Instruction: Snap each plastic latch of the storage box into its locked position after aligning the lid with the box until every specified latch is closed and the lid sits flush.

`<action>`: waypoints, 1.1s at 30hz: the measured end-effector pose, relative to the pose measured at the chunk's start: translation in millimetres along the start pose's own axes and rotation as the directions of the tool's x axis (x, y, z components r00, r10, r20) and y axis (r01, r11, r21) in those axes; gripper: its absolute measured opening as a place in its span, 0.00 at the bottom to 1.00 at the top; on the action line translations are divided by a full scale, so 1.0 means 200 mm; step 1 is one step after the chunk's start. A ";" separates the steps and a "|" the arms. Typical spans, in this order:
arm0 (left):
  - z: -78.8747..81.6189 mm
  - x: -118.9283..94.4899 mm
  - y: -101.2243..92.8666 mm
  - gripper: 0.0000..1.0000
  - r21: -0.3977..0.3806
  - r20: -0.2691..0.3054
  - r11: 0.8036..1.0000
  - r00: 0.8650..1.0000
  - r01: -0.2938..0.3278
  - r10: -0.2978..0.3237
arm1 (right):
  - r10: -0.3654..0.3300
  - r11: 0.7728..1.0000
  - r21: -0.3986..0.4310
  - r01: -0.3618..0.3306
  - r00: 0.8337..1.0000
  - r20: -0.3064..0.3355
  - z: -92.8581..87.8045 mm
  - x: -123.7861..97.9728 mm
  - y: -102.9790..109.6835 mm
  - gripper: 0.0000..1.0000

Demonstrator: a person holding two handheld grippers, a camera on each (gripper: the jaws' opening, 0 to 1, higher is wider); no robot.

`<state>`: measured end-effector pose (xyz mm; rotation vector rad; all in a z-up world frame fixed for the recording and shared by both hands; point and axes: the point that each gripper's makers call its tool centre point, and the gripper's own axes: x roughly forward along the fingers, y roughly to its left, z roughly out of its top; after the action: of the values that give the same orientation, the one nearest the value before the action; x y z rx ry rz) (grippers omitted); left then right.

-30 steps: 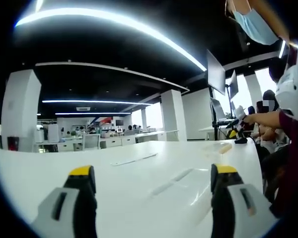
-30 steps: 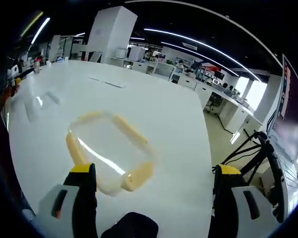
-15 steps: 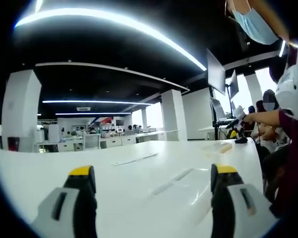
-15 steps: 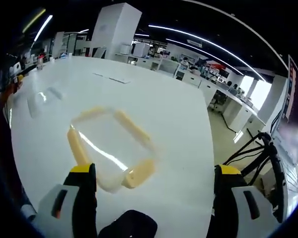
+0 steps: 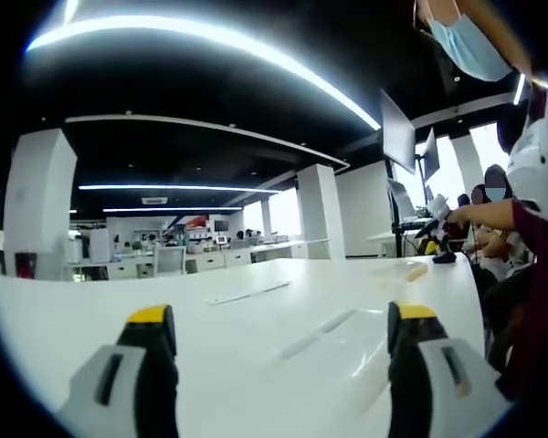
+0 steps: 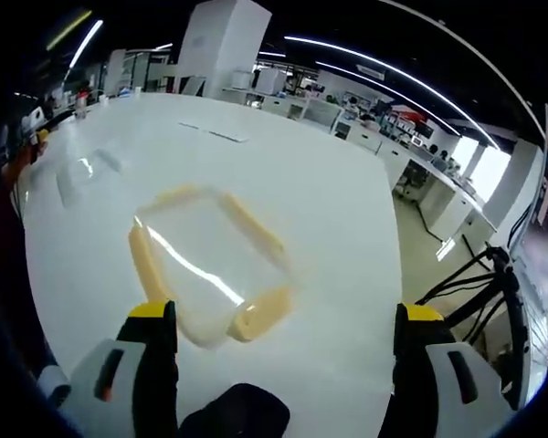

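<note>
In the left gripper view, your left gripper (image 5: 279,342) was released, its two yellow-tipped jaws standing wide apart with nothing between them. It looked low and level across the long glossy white table (image 5: 256,319), towards far desks and a white square pillar (image 5: 36,201). That flat aim suggests you were simply parking this hand rather than working with it. At the far right end of the table another person's hand (image 5: 457,217) was stretched over a small pale yellow item (image 5: 411,272); it was too small and blurred to say what it was.

In the right gripper view, your right gripper (image 6: 283,342) was also released, jaws spread and holding nothing. It was tilted down over the clear plastic storage box with pale yellow side latches (image 6: 205,265), which sat on the table just beyond the jaws, left of centre. A clear lid appeared to lie on top. One yellow latch (image 6: 260,313) lay nearest the jaws, another (image 6: 146,265) ran along the left edge and a third (image 6: 251,224) along the far right edge. Whether any was snapped down I could not tell. The downward aim fits an approach to the near latch, with no contact made.
</note>
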<state>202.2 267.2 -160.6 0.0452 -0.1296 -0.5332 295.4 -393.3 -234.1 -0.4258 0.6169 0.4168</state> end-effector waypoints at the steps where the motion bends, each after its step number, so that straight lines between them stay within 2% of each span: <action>1: 0.00 0.00 0.00 0.96 0.001 0.000 1.000 1.000 0.000 0.000 | 0.004 1.000 -0.002 -0.004 1.000 -0.001 0.00 0.00 0.00 1.00; 33: -0.01 0.00 -0.01 0.96 0.005 -0.010 1.000 1.000 0.009 -0.009 | 0.051 0.997 -0.048 -0.055 0.994 -0.093 -0.05 0.03 0.01 1.00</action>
<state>202.2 264.8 -163.3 0.0538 -0.1213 -0.5417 294.7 -393.9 -245.5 -0.4796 0.7093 0.4660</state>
